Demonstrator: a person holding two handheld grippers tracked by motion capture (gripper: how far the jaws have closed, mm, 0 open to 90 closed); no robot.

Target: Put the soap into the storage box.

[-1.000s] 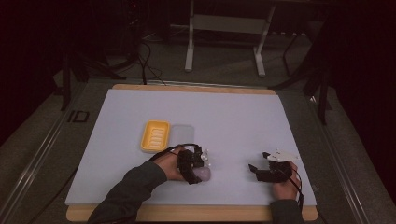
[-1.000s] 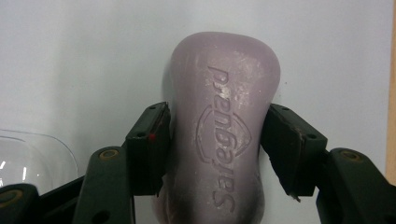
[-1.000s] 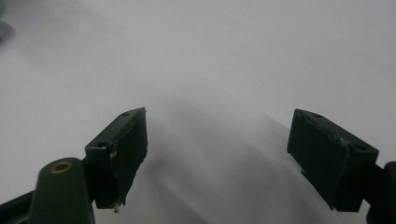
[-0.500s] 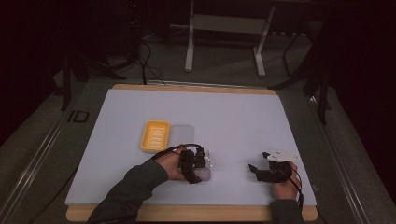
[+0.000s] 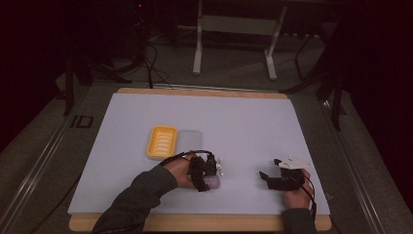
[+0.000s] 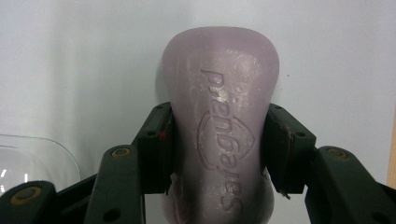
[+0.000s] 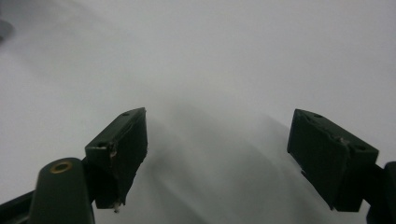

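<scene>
Nearest the person, the left gripper (image 5: 207, 178) sits low on the tabletop (image 5: 243, 122) with a pale purple bar of soap (image 6: 219, 135) between its jaws. The jaws have just been closing, and in the left gripper view both pads meet the sides of the bar (lettering is pressed into its top face). The soap lies flat on the white surface, near the front edge and left of centre. The right gripper (image 5: 272, 178) rests well apart to the right, jaws spread wide with bare tabletop between them. Farther back and to the left stands a yellow soap dish (image 5: 162, 142), with a clear lid (image 5: 191, 140) just beside it on its right. Nothing lies between the soap and the dish.
</scene>
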